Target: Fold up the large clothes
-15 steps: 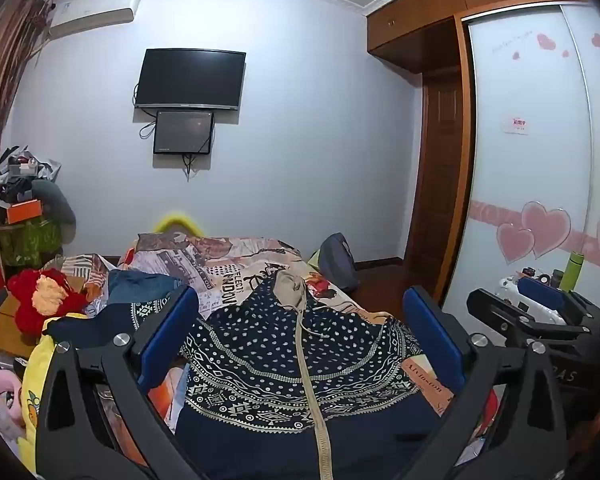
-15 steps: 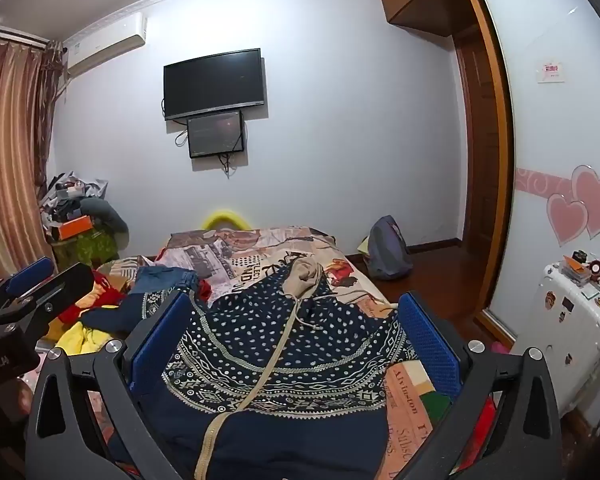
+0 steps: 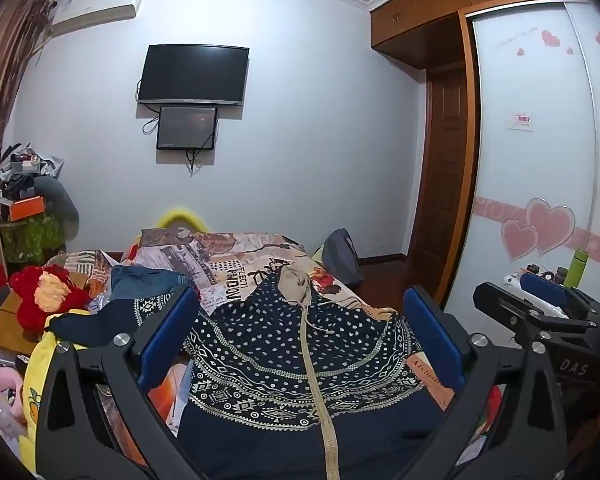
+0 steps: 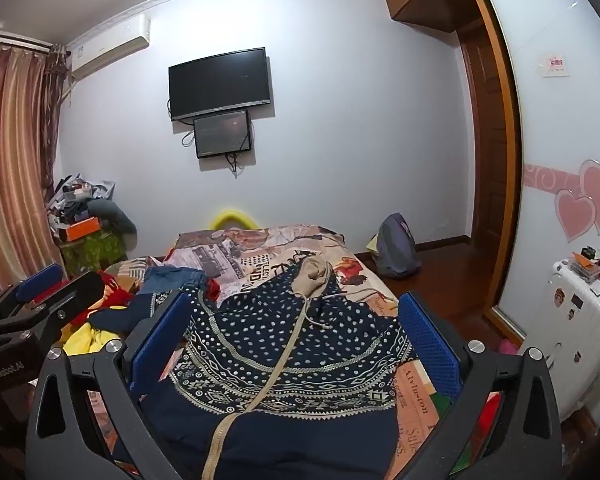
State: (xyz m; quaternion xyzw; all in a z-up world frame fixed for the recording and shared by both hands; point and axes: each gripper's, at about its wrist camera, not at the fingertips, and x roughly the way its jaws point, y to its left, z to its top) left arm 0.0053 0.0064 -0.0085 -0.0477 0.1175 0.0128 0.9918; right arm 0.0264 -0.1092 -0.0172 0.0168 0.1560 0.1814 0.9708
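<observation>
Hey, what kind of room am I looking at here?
Most likely a home bedroom: a bed with a patterned cover and a navy hooded jacket spread on it, a wall-mounted TV, and a sliding-door wardrobe with heart decals.

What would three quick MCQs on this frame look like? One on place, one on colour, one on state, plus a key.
1. Where does the navy patterned hoodie lie?
A. Spread on the bed
B. Hung on the wardrobe door
C. On the floor by the backpack

2. What colour are the pads on the gripper fingers?
A. Red
B. Blue
C. Yellow

3. What state are the left gripper and right gripper in?
A. Both shut on the hoodie
B. Left shut, right open
C. Both open, holding nothing

Key:
1 A, it lies flat over the printed bedspread with its zipper up.
2 B, blue pads show in both wrist views.
3 C, the jaws of each stand wide apart with the hoodie seen between them, ungripped.
</observation>
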